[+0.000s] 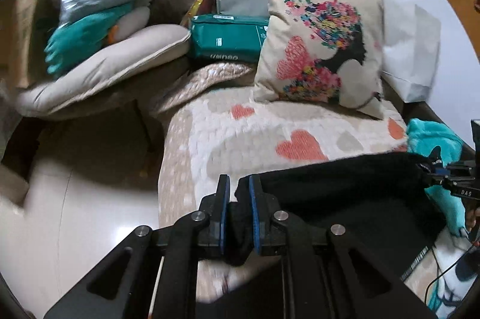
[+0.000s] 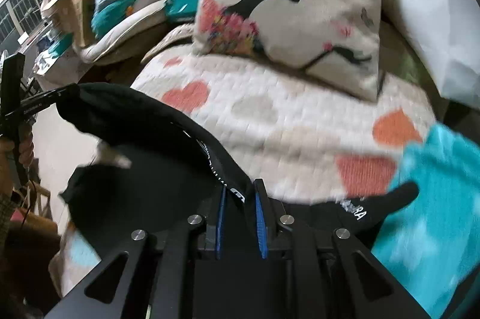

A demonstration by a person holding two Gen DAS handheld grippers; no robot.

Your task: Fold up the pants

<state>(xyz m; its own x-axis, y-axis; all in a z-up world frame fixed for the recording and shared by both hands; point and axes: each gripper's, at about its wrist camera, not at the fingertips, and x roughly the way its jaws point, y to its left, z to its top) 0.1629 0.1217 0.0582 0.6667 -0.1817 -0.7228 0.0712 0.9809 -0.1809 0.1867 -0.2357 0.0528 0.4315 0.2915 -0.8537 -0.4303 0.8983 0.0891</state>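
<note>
Grippers, both yours: left gripper [image 1: 239,187] and right gripper [image 2: 240,193] each clamped on the black pants [image 1: 345,193], held stretched just above the heart-print blanket [image 1: 240,136]; folding looks barely begun, with laying flat and every fold still ahead.

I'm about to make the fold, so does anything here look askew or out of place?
Nothing looks damaged or spilled. The black pants hang slack and bunched between the left tool and right tool, not stretched flat. A teal cloth lies against them on the heart blanket.
</note>
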